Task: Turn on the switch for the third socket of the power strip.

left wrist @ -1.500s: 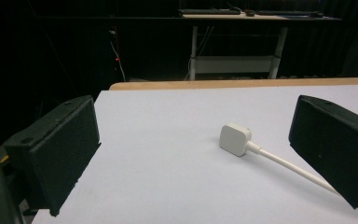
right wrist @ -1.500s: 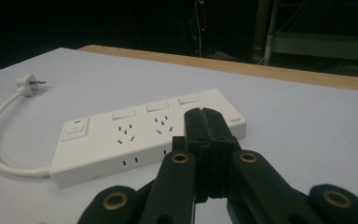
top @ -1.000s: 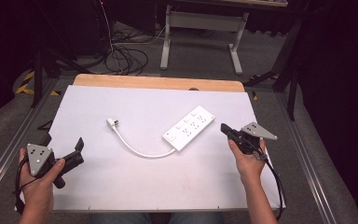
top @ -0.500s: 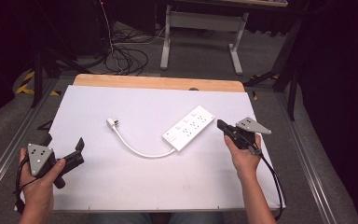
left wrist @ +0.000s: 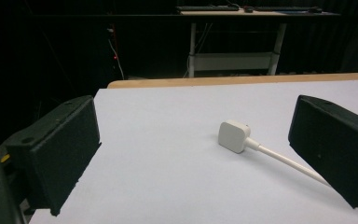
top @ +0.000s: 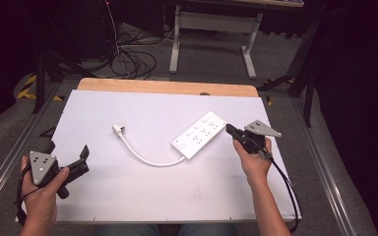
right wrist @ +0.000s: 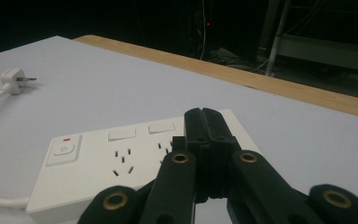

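In the high view, the left gripper (top: 66, 160) sits at the lower left of the frame, held in one hand (top: 42, 189) over the white table (top: 142, 196). Its two jaws stand wide apart with nothing between them. In the left gripper view the two black jaws rise at the left and right edges, and the single plug (left wrist: 234, 136) lies on the table in the gap between them, farther off and touched by neither.

Toward the middle of the high view lies one plug (top: 118, 130), left of centre. One white cord (top: 145, 158) curves from it down and to the right, ending at one power strip (top: 198, 134) that lies slanted just right of centre. In the right gripper view the strip (right wrist: 98, 158) shows one switch (right wrist: 64, 150) with a red mark at its left end.

At the right of the high view, the right gripper (top: 231, 131) is held in the other hand (top: 253, 160). Its jaws are pressed together, holding nothing, with the tip at the strip's upper right end. In the right gripper view the closed jaws sit over the strip's near end; whether they touch it I cannot tell.
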